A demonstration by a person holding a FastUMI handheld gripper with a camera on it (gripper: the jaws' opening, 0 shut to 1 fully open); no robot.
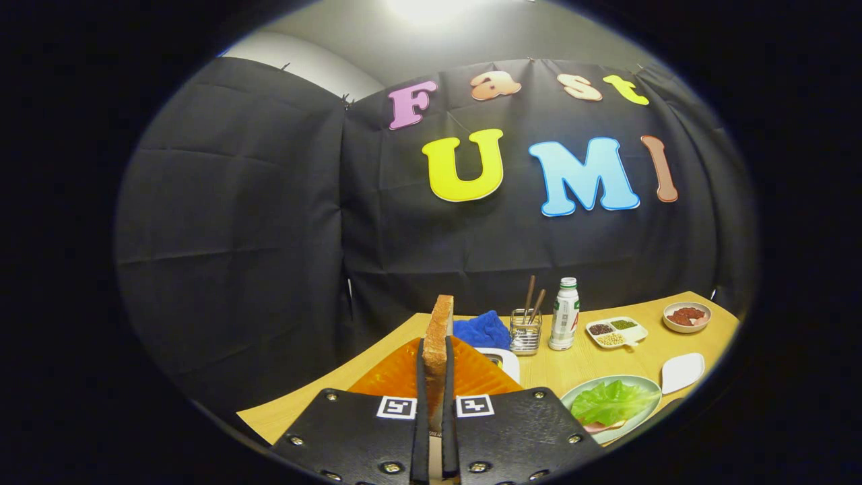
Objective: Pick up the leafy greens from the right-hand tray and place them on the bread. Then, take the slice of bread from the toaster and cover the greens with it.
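Note:
My gripper (pixel 435 357) is shut on a toasted slice of bread (pixel 441 320), which stands upright and edge-on between the two fingers and rises above their tips. It is held in the air over an orange mat (pixel 394 377). To the right of the fingers, a leaf of greens (pixel 609 401) lies in a pale green plate (pixel 650 385), with a pinkish slice (pixel 603 426) peeking out under it. Just beyond the right finger, a white toaster (pixel 505 362) is partly hidden.
On the wooden table (pixel 559 367) behind the toaster are a blue cloth (pixel 481 330), a wire holder with chopsticks (pixel 525 331) and a white bottle (pixel 564 313). Farther right stand a divided seed dish (pixel 616 331), a bowl of red food (pixel 687 315) and a small white dish (pixel 682 372).

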